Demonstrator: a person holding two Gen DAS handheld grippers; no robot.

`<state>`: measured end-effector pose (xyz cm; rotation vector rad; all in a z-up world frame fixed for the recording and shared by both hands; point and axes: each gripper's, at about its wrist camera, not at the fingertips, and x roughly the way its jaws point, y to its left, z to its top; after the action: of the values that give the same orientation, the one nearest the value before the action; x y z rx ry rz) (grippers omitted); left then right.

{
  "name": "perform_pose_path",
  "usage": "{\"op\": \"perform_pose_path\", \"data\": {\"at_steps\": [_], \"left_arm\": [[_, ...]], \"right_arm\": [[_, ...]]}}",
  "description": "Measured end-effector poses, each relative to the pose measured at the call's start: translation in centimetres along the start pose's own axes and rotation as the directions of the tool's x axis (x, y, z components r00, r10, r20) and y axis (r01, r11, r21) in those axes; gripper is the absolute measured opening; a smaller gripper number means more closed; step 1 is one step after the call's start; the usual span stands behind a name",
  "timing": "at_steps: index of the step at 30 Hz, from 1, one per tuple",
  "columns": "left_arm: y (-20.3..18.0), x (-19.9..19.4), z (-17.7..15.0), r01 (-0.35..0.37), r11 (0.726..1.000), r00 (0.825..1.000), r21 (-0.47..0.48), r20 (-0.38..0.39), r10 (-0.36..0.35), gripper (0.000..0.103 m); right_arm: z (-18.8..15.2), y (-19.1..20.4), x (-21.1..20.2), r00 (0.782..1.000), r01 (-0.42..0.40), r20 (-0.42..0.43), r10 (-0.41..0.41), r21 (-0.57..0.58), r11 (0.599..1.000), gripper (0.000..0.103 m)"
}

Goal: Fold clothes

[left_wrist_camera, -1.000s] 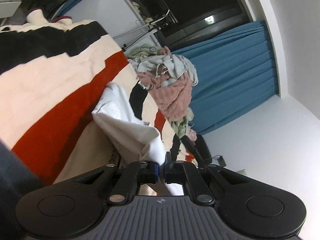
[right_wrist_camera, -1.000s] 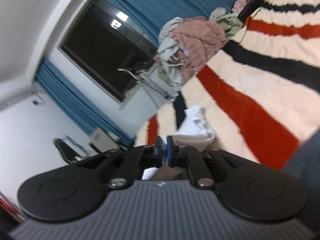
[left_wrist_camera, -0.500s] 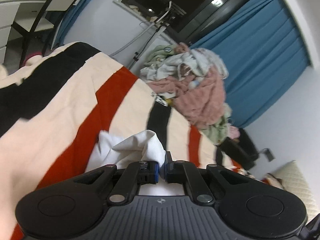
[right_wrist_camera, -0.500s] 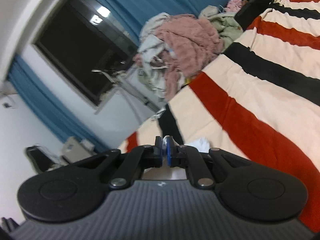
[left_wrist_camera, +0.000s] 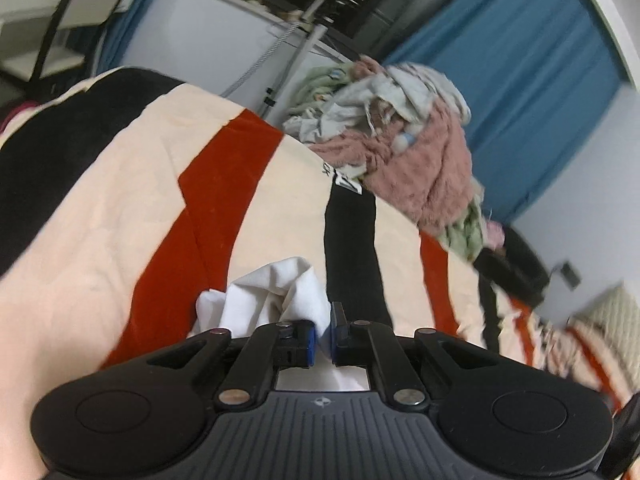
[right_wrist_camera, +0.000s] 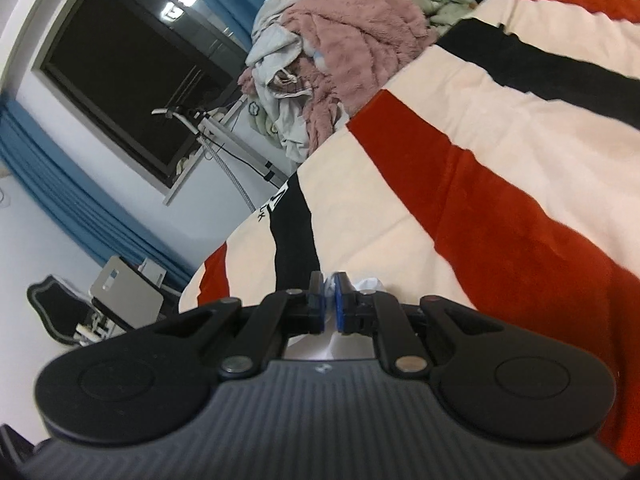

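The left gripper [left_wrist_camera: 325, 334] is clamped on a fold of the white garment [left_wrist_camera: 276, 292], its 2 blue-padded fingers pinching cloth between them. The right gripper [right_wrist_camera: 328, 306] is likewise closed on a sliver of the same white garment [right_wrist_camera: 368, 283], which barely shows past its fingers.

Compared with 1 second ago, the garment no longer hangs as a long drape in front of the left gripper; it is now a small bunched mound just ahead of the fingers, low against the striped blanket [left_wrist_camera: 120, 216]. In the right wrist view the visible cloth has shrunk from a crumpled heap to a small tuft.

Beyond, on the far end of the blanket, the pile of clothes [left_wrist_camera: 404, 140] sits as before, topped with pink and grey pieces, with blue curtains [left_wrist_camera: 520, 80] and a dark window [right_wrist_camera: 132, 80] behind.
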<state>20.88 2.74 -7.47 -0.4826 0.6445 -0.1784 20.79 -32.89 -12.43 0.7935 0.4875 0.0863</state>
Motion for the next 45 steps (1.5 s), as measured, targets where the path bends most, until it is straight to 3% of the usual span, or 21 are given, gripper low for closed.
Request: {"op": "perform_pose_path", "data": {"at_steps": [1, 3, 5, 6, 7, 8, 10, 12, 14, 16, 22, 26, 31, 40, 45], "left_arm": [[0.0, 0.1, 0.0, 0.004, 1.000, 1.000, 0.016, -0.011, -0.004, 0.013], [-0.2, -0.1, -0.2, 0.014, 0.999, 1.000, 0.052, -0.022, -0.013, 0.033], [-0.8, -0.8, -0.7, 0.022, 0.994, 1.000, 0.103, -0.017, -0.020, 0.051], [-1.0, -1.2, -1.0, 0.025, 0.991, 1.000, 0.128, -0.015, -0.024, 0.059], [-1.3, -1.6, -1.2, 0.029, 0.988, 1.000, 0.153, -0.013, -0.027, 0.065], [-1.6, -1.9, -1.5, 0.032, 0.983, 0.999, 0.179, -0.011, -0.031, 0.079], [-2.1, -2.7, -2.0, 0.039, 0.973, 0.999, 0.229, -0.008, -0.038, 0.082], [-2.6, -3.3, -2.6, 0.040, 0.962, 0.999, 0.269, -0.007, -0.040, 0.083], [-2.9, -3.3, -3.2, 0.023, 0.957, 1.000, 0.290, -0.011, -0.020, 0.083], [-2.8, -2.7, -3.6, -0.012, 0.953, 1.000, 0.303, -0.015, 0.017, 0.083], [-1.8, 1.0, -3.7, -0.119, 0.937, 0.990, 0.330, -0.028, 0.135, 0.083], [-1.7, 2.5, -3.9, -0.154, 0.924, 0.984, 0.349, -0.031, 0.175, 0.083], [-2.1, 1.7, -4.4, -0.172, 0.907, 0.980, 0.385, -0.022, 0.196, 0.083], [-2.8, -4.3, -6.9, -0.175, 0.907, 0.980, 0.383, -0.023, 0.199, 0.082], [-2.7, -6.4, -8.8, -0.208, 0.907, 0.971, 0.366, -0.035, 0.237, 0.082]], "right_arm": [[0.0, 0.2, 0.1, 1.000, 0.001, -0.008, -0.001, -0.016, 1.000, 0.013], [-0.2, 0.5, 0.0, 1.000, -0.011, -0.025, 0.010, -0.043, 0.999, 0.030], [-0.5, 1.0, -0.8, 0.999, -0.038, -0.032, 0.036, -0.065, 0.997, 0.075], [-0.8, 1.4, -1.3, 0.999, -0.047, -0.029, 0.045, -0.078, 0.996, 0.079], [-1.2, 1.9, -1.9, 0.998, -0.054, -0.027, 0.051, -0.106, 0.993, 0.079], [-1.6, 2.4, -2.5, 0.998, -0.060, -0.025, 0.057, -0.137, 0.989, 0.079], [-2.4, 3.3, -3.4, 0.997, -0.071, -0.031, 0.066, -0.198, 0.978, 0.077], [-3.2, 4.2, -3.8, 0.998, -0.061, -0.047, 0.050, -0.267, 0.962, 0.061], [-4.0, 5.1, -3.5, 0.998, -0.026, -0.060, 0.005, -0.356, 0.934, 0.036], [-4.7, 5.7, -2.6, 0.997, 0.002, -0.074, -0.038, -0.435, 0.900, 0.029], [-5.3, 4.9, 2.5, 0.985, 0.073, -0.094, -0.143, -0.530, 0.845, 0.026], [-5.9, 4.1, 4.4, 0.981, 0.093, -0.096, -0.171, -0.541, 0.836, 0.025], [-6.0, 5.0, 2.3, 0.982, 0.084, -0.094, -0.162, -0.553, 0.829, 0.028], [-6.3, 6.9, -5.8, 0.989, 0.057, -0.081, -0.127, -0.576, 0.816, 0.029], [-8.2, 5.7, -7.7, 0.976, 0.097, -0.109, -0.188, -0.553, 0.828, 0.029]]}}
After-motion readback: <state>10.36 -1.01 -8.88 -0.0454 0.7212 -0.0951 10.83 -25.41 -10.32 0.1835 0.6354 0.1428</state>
